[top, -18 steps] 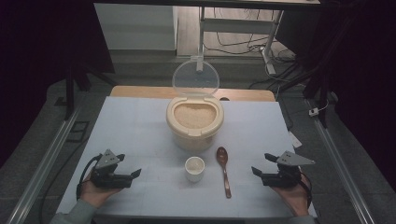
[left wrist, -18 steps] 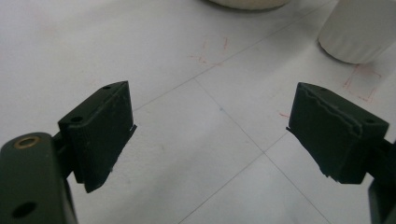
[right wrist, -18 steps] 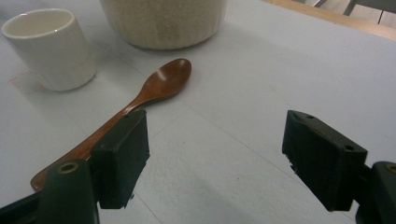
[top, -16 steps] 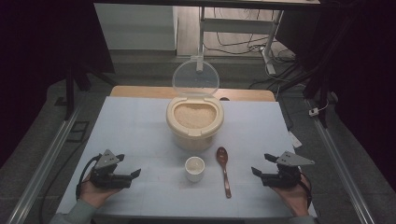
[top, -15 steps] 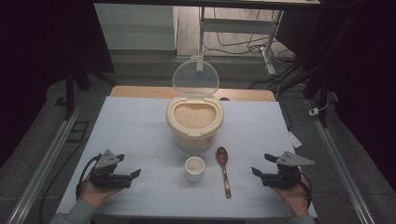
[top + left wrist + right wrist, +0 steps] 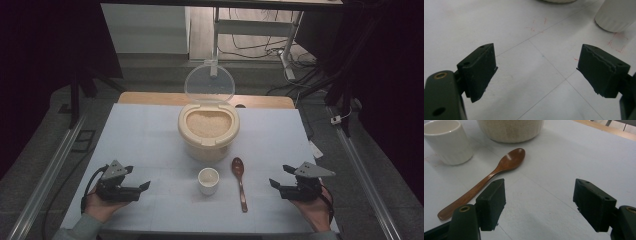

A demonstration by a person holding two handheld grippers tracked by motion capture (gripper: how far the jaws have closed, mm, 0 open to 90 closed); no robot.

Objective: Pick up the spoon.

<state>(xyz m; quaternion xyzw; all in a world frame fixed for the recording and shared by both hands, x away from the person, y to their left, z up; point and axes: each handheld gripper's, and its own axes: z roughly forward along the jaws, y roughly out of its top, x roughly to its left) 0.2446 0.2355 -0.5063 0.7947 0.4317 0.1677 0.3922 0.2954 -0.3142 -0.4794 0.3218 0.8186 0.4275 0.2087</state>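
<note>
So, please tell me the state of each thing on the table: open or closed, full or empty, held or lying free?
Rice container: open, filled with rice almost to the rim.
Clear lid: flipped up, standing upright behind the opening.
White cup: upright, looks empty.
Wooden spoon: lying free on the table, bowl facing up.
Left gripper: open, holding nothing.
Right gripper: open, holding nothing.

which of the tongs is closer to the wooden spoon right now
The right tongs. They sit open on the table just right of the wooden spoon, jaws pointing toward its handle. The left tongs are open too, but beyond the white cup, farther off.
</note>
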